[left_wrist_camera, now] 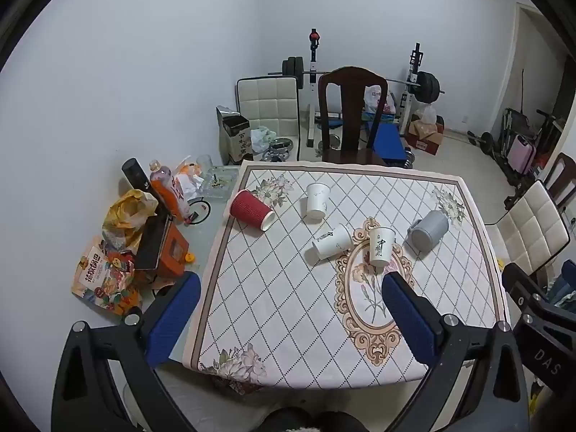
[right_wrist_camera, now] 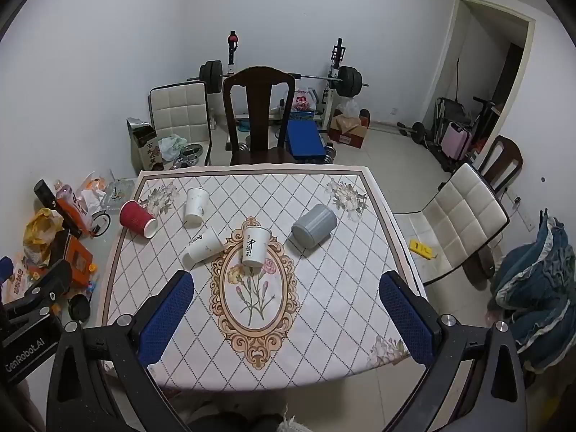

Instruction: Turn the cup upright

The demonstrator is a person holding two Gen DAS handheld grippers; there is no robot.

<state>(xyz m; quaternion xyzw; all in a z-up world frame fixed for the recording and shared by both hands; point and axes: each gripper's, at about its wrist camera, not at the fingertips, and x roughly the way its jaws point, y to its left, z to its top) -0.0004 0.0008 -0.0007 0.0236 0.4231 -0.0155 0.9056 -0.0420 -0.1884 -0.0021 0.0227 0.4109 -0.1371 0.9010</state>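
Observation:
Several cups lie on a patterned tablecloth (left_wrist_camera: 273,309) (right_wrist_camera: 324,288). A red ribbed cup (left_wrist_camera: 251,210) (right_wrist_camera: 137,219) lies on its side at the left. A white cup (left_wrist_camera: 316,201) (right_wrist_camera: 196,204) stands behind it. Another white cup (left_wrist_camera: 332,241) (right_wrist_camera: 202,245) lies on its side at the middle. A white cup with black writing (left_wrist_camera: 381,246) (right_wrist_camera: 255,245) stands upright beside it. A grey mug (left_wrist_camera: 429,229) (right_wrist_camera: 314,230) lies on its side at the right. My left gripper (left_wrist_camera: 291,289) and right gripper (right_wrist_camera: 286,288) are open, empty, held above the near table edge.
Snack bags, a bottle (left_wrist_camera: 169,190) and boxes crowd the table's left side. A dark wooden chair (left_wrist_camera: 351,115) (right_wrist_camera: 257,115) stands at the far edge. A white padded chair (right_wrist_camera: 464,223) stands at the right. Gym weights stand by the back wall.

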